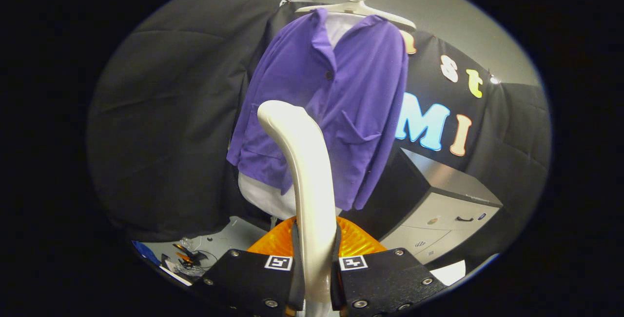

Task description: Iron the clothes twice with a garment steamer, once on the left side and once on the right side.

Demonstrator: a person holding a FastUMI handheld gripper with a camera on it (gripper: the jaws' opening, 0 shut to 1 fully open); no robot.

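Already clamped: the gripper (316,278) holds the steamer (304,170) by its handle, both fingers pressing on it.

Ahead, beyond the steamer's head, the shirt (336,107) hangs on a hanger (358,7) against the booth wall, over a white garment (265,195); a cabinet (453,214) stands to its side. The steamer looks rigid, smooth and probably slippery, so a firm hold low on the handle suits it. The shirt is soft and light; it will likely swing when pressed, so gentle strokes seem wise.
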